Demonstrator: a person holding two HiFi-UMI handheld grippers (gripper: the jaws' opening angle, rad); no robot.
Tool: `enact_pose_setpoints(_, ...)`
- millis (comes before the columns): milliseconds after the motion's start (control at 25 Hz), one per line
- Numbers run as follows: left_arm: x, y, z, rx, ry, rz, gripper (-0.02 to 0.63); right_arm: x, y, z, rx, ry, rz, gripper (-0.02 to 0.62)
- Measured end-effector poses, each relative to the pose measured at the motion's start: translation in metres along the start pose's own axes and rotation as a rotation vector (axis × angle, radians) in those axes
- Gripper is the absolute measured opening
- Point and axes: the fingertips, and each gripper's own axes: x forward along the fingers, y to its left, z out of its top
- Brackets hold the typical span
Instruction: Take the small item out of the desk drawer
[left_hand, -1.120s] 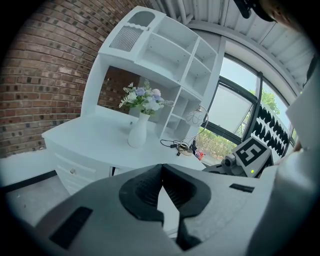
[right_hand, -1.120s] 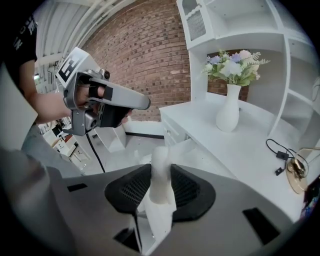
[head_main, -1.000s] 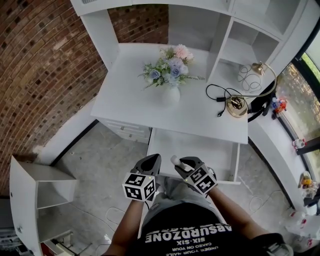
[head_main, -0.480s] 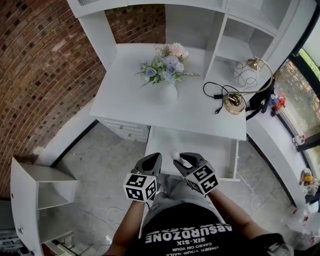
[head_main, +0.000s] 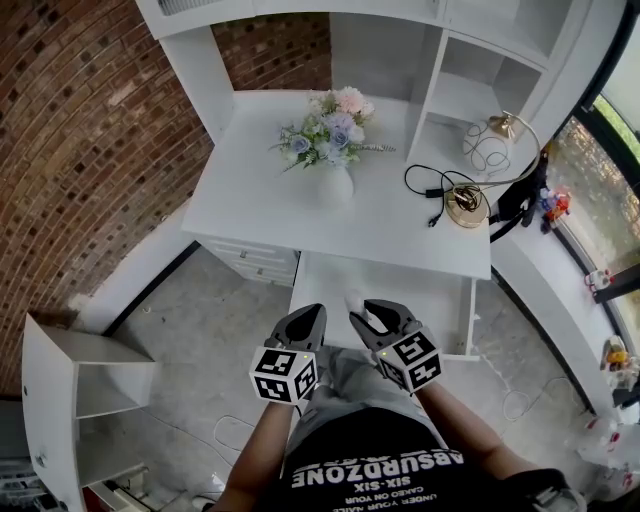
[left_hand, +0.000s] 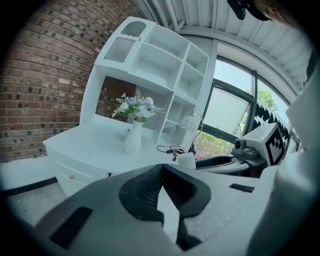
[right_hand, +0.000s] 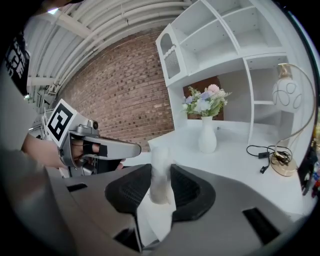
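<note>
1. Right gripper (right_hand: 161, 165): jaws closed on a small white item (right_hand: 160, 176), with a pad pressing on each side of it.
2. Small white item: pale and roughly tube-shaped, standing nearly upright between the pads, with its upper end above the jaw tips. The picture is too blurred to identify it further.
3. Location of item: in the head view it sits in the right gripper's jaws over the front part of the open drawer (head_main: 470, 325). The right gripper view shows it raised, with the desk (head_main: 260, 200) behind it.
4. Drawer: pulled out from under the desk top towards the person.
5. Left gripper (left_hand: 161, 166): jaw tips meet and nothing is between them. It is held just beside the right gripper on the left, near the drawer's front left corner. The two grippers are close together but not touching.
6. Desk top: a white vase of flowers (head_main: 337, 160) stands near the middle. A lamp (head_main: 467, 205) with a gold base stands towards the right edge. A black cable (head_main: 425, 185) lies looped just beside the lamp base.
7. Surroundings: white shelves (head_main: 450, 60) rise from the back of the desk. A brick wall (head_main: 90, 150) runs along the left. A separate low white cabinet (head_main: 70, 380) stands on the floor, well apart from the desk.
</note>
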Motion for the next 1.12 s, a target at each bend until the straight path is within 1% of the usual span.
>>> enact_pose_setpoints(400, -0.015, -0.012, 0.005, 0.02, -0.034, 0.002, 0.006, -0.022, 0.005, 0.016, 0.026, -0.092, -0.046, 0.115)
enact_pose_setpoints(840, -0.032, -0.023, 0.005, 0.044, -0.066, 0.007, 0.006, -0.042, 0.024, 0.025, 0.018, -0.145, -0.042, 0.114)
enact_pose_setpoints(1120, -0.043, -0.034, 0.002, 0.044, -0.077, 0.007, 0.006, -0.055, 0.032, 0.025, 0.019, -0.157, -0.04, 0.114)
